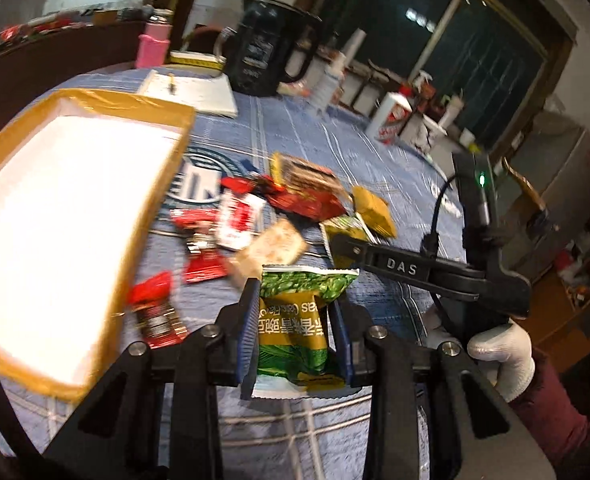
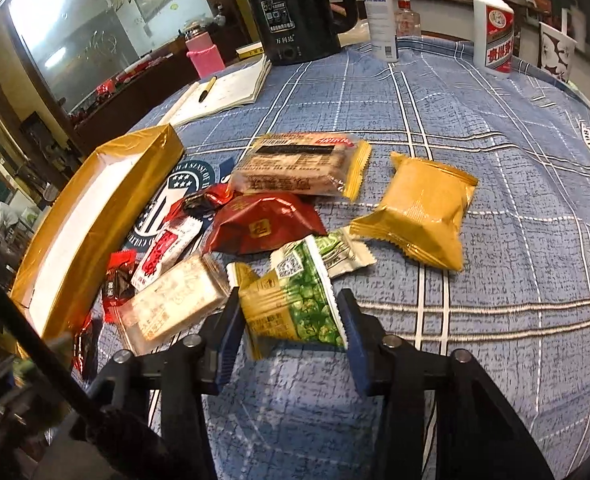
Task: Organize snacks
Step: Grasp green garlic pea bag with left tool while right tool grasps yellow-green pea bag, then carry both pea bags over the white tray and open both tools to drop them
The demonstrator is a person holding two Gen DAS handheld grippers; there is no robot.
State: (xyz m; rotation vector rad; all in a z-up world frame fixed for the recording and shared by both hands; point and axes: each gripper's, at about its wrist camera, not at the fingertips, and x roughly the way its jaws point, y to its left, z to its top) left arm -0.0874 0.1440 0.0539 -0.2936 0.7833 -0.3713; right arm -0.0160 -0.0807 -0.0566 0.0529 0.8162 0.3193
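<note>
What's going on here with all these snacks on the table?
A person in white gloves is sorting snacks with a handheld gripper in each hand. The left gripper holds a green pea packet lifted off the blue checked tablecloth. The right gripper has its jaws on another green packet at the edge of the snack pile. The gold box, white inside, sits open on the left with no snacks visible in it.

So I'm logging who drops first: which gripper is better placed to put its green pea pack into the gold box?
Left. The left gripper grips its green pea pack right beside the gold box; the right gripper sits farther away, behind other snacks.
</note>
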